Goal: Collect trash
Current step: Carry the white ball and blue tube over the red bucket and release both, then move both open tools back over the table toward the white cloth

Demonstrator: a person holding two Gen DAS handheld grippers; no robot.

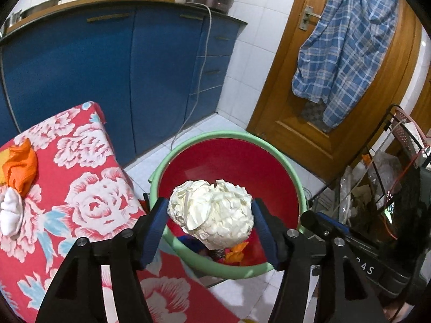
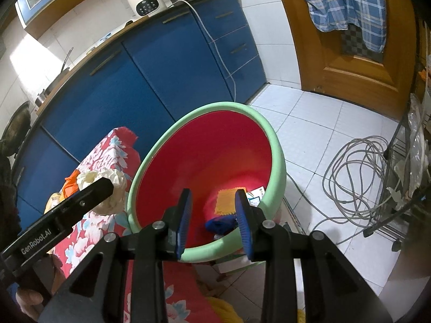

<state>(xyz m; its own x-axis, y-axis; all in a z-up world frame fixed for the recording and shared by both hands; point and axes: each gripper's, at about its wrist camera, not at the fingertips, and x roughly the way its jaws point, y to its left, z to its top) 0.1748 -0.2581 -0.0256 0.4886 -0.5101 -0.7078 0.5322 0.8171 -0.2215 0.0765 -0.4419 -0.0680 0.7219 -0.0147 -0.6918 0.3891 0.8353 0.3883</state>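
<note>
My left gripper [image 1: 211,215] is shut on a crumpled white paper ball [image 1: 212,210] and holds it over the mouth of the trash bin [image 1: 161,167], a red pail with a green rim. Orange and blue scraps lie at the bin's bottom [image 2: 229,197]. My right gripper [image 2: 212,215] is open and empty, just above the bin's near rim [image 2: 277,161]. The paper ball also shows in the right wrist view [image 2: 113,185], left of the bin, behind the left gripper's arm. An orange cloth [image 1: 21,167] and a white wad [image 1: 10,212] lie on the floral-covered table [image 1: 94,204].
Blue kitchen cabinets [image 1: 80,67] stand behind the table and bin. A wooden door [image 1: 282,94] with a plaid shirt [image 1: 342,40] hanging on it is at the right. A coiled grey cable [image 2: 355,167] lies on the tiled floor beside a metal rack [image 2: 409,134].
</note>
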